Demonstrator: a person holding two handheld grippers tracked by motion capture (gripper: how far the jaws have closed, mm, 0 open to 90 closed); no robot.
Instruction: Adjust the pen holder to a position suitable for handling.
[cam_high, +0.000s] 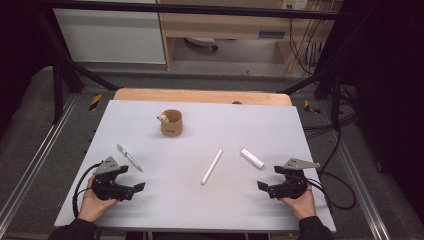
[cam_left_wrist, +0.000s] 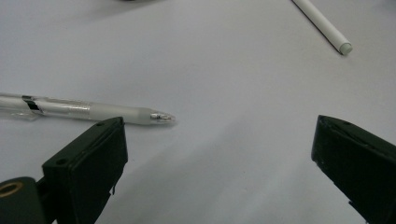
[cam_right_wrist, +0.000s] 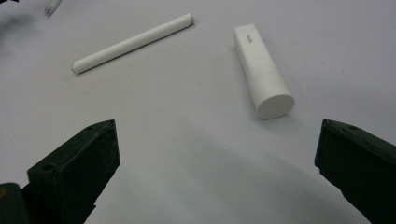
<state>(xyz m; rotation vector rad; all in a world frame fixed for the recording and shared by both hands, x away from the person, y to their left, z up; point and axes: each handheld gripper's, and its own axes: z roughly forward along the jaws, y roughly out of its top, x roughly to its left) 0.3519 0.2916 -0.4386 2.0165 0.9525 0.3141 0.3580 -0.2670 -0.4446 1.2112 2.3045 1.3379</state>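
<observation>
A clear pen (cam_high: 129, 157) lies on the pale table (cam_high: 200, 205) at the left, its silver tip (cam_left_wrist: 161, 117) just beyond my left jaw in the left gripper view. Mid-table lies a long white pen (cam_high: 212, 166) (cam_right_wrist: 133, 43), with a short white tube (cam_high: 252, 158) (cam_right_wrist: 264, 70) to its right. My left gripper (cam_high: 132, 178) (cam_left_wrist: 219, 154) rests low at the front left, open and holding nothing. At the front right my right gripper (cam_high: 268, 178) (cam_right_wrist: 217, 154) also stands open, with the tube just ahead of it.
A brown cup (cam_high: 171, 123) with a small figure on its rim stands toward the back of the table. A wooden strip (cam_high: 200, 95) runs along the far edge. Black frame bars and cables (cam_high: 325, 130) flank the table.
</observation>
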